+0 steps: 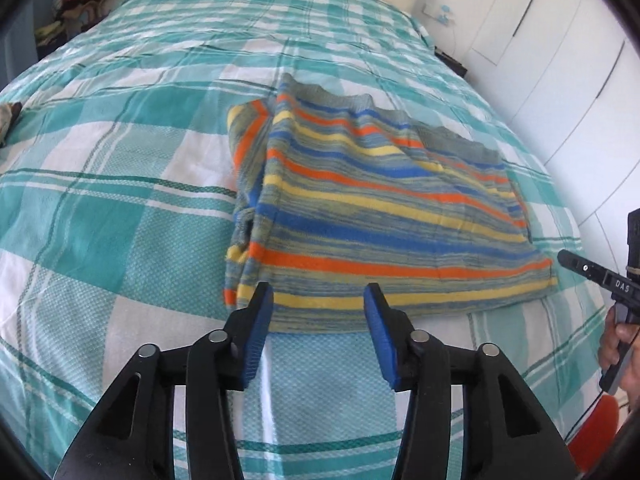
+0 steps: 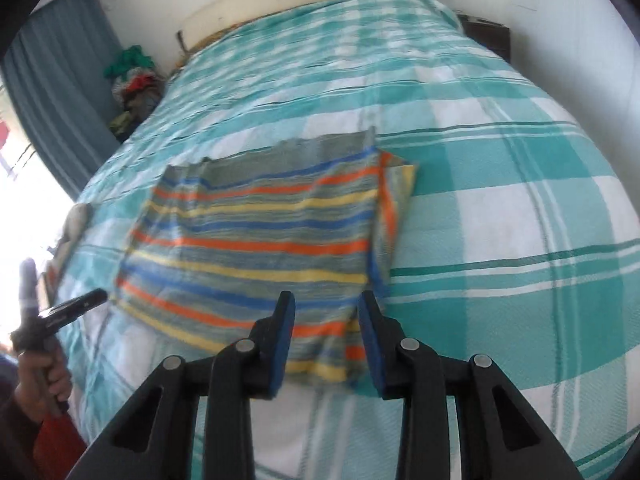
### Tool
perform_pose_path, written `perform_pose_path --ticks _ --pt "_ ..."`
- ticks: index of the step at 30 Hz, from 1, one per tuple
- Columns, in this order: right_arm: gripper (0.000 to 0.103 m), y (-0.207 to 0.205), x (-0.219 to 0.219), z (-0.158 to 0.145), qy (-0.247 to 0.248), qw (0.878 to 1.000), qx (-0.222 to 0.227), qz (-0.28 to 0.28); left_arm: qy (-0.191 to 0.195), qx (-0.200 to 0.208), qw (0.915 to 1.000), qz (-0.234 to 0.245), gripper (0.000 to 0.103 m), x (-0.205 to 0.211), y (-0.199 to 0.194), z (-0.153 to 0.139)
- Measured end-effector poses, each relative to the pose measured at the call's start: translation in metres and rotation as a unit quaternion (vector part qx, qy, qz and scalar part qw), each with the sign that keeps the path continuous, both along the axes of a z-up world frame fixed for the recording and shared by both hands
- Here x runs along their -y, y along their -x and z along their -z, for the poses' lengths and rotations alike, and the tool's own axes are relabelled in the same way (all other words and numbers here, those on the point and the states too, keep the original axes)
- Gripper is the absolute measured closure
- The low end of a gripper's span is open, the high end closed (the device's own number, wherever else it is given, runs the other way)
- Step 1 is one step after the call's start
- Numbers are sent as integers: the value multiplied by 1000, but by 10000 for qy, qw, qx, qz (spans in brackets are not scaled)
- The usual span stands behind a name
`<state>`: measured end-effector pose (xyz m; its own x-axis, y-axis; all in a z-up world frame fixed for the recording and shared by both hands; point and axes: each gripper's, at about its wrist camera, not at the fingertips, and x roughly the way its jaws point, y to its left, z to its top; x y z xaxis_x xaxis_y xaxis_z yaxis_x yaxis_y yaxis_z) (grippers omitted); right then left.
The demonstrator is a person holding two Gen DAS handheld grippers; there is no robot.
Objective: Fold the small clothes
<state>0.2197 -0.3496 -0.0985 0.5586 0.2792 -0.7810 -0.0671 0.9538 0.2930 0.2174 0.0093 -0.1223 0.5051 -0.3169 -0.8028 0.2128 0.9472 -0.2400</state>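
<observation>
a: left wrist view first: where's the garment?

b: my left claw (image 1: 318,304) hangs spread apart over the near edge of the striped sweater (image 1: 376,208), gripping nothing. the sweater lies flat on the checked bed (image 1: 120,208), partly folded, with one side flap (image 1: 246,148) turned under along its left edge in this view.

a: and your other hand?

b: my right claw (image 2: 326,312) is released too, pads wide, empty. in the right wrist view it sits over the sweater's (image 2: 256,248) near corner, on the side where the flap (image 2: 394,196) peeks out.

a: so which way does the cloth run from you?

b: straight ahead of both claws. the stripes run left to right across my reach, and the grey hem is at the far end. the near edge lies just under both sets of fingers, so neither hand has to travel much. i judge the next fold would take that near edge up and carry it away from me toward the grey hem, both claws pinching together.

a: which is nearer?

b: roughly even; the right sits closer to a corner, the left more mid-edge.
</observation>
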Motion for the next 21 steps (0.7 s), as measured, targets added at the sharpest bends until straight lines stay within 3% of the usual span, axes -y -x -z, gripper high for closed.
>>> perform_pose_path --ticks 2,4,5,6,7,8,10,13,16,17,20,21 --pt "69 0 -13 24 166 9993 -330 -100 -365 -120 9992 75 45 10 -4 16" --pt "79 7 -9 56 568 9950 -789 241 -744 -202 9970 114 54 10 -2 27" --pt "91 17 1 62 381 9957 -736 413 -692 -167 9974 128 55 5 6 24" --pt "94 27 9 60 188 9957 -691 581 -675 -150 9975 114 54 0 14 20" --pt "94 35 12 57 227 9942 -723 757 -744 -96 9972 70 44 -4 23 16" --pt "84 43 11 52 447 9922 -714 920 -808 24 9967 39 39 -8 31 13" --pt "84 54 3 39 521 9939 -474 846 -899 280 9956 -9 29 -17 45 7" --pt "84 44 -13 14 526 9965 -254 590 -1126 493 9917 -375 21 -35 53 10" --pt "84 11 -35 -18 435 9987 6 276 -980 287 9913 -834 19 -61 47 30" --pt "80 -4 -41 -27 380 9992 41 154 -889 232 9916 -911 19 -67 48 38" --pt "52 -53 -77 -39 245 9995 95 -146 -717 435 9929 -848 13 -71 52 46" --pt "52 -72 -91 -40 288 9992 126 -248 -791 416 9928 -801 11 -68 50 47"
